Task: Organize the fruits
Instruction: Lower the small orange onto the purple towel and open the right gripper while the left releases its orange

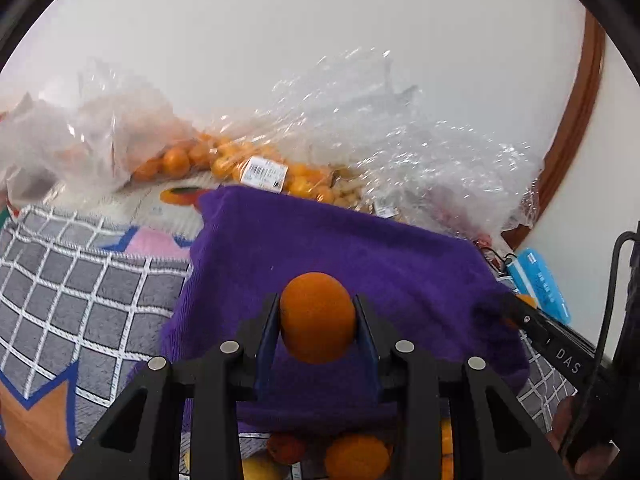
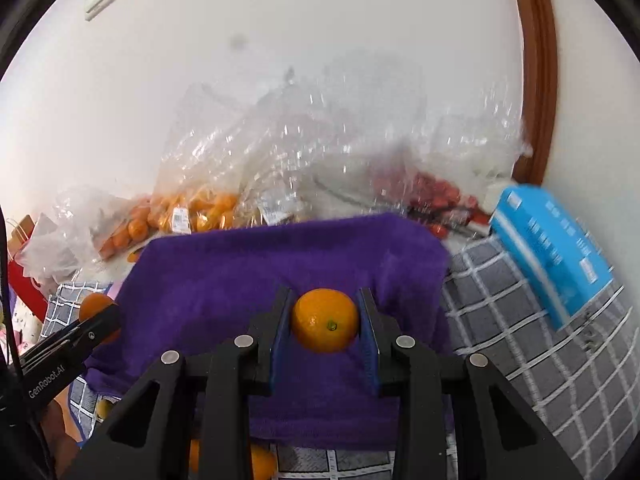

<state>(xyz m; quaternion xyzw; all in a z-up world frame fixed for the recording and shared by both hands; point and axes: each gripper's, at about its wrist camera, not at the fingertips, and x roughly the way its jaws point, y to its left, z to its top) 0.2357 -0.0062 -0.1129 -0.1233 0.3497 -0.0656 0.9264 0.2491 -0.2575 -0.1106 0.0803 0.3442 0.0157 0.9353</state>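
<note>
Left wrist view shows a matte orange (image 1: 318,316) clamped between the blue pads of the left gripper (image 1: 316,320), held in the air above a purple towel (image 1: 320,240) that is draped over something raised. Right wrist view shows a second, glossier orange (image 2: 325,319), its small green stem scar facing the camera, pinched in the same way by the right gripper (image 2: 325,322) over the same purple towel (image 2: 280,264). Each gripper also shows at the edge of the other's view, with a bit of orange at its tip. Below the towel's near edge, more loose fruit (image 1: 356,456) lies low in the left view, partly hidden by the gripper body. Under the towel lies a grey blanket with a white grid (image 1: 80,280). Behind it, crumpled clear plastic bags (image 1: 360,128) hold many small oranges (image 1: 176,162) with price labels, and one bag holds red fruit (image 2: 436,196) too blurred to name. A blue box (image 2: 552,248) leans at the right, near a brown door frame (image 2: 536,80) and a white wall (image 2: 280,20).
</note>
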